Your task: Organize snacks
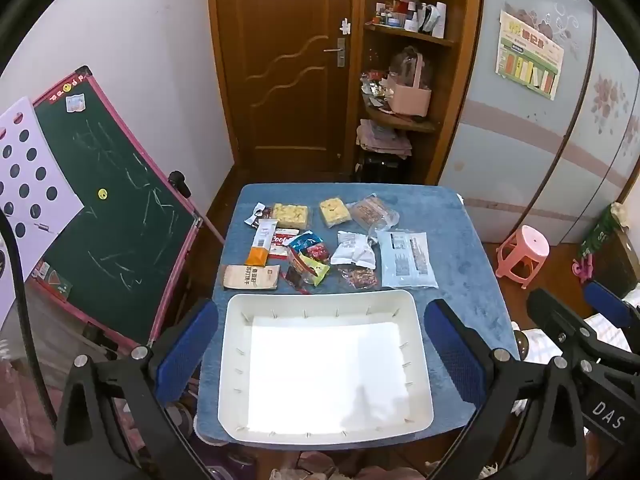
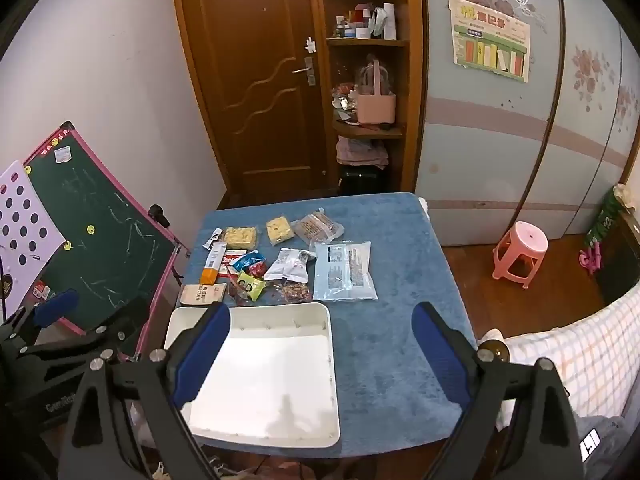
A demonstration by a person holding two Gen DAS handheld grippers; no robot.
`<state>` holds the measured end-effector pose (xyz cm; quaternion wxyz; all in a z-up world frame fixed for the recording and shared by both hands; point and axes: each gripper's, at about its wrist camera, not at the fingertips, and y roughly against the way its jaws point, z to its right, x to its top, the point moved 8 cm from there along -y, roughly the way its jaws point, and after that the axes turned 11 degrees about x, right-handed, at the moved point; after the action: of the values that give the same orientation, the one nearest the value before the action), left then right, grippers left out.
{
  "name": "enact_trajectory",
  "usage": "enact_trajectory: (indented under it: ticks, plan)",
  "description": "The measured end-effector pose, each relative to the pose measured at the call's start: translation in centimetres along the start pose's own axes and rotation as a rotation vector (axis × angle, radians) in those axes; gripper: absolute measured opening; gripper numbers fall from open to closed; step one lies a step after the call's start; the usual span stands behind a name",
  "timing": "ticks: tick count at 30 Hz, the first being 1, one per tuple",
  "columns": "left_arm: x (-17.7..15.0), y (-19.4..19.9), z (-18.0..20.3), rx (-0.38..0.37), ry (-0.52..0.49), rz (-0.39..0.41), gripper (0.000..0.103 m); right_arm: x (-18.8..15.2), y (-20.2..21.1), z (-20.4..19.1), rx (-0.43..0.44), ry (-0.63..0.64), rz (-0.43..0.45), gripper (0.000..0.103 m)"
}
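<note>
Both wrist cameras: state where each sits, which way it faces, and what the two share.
Left wrist: above the table's near edge, facing the door; the bin lies between the open left tool, with the right tool at right.
Right wrist: further right, same heading; the right tool is open, the left tool at left.
Shared: bin, snacks, table.

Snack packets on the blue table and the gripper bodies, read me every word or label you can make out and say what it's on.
"DAS": white letters on the black body of the right gripper.
"Cool": partly hidden white script on the red-and-white packet.
Brown paper packet: print too small to read.
Pale blue flat packet: label too blurred.
Wall poster with coloured bars: heading unreadable.
Left gripper: no text visible.
</note>
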<state>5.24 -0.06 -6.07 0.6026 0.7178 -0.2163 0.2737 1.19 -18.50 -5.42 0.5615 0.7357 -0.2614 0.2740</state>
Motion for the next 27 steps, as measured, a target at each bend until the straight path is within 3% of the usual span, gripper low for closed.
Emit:
enact_trajectory:
  ticks: [27]
  plan:
    - [0.0,-0.3,-0.8,0.009,-0.006,-0.015,0.102,1.2,0.1,-1.0,0.002,0.05,0.018,0.093]
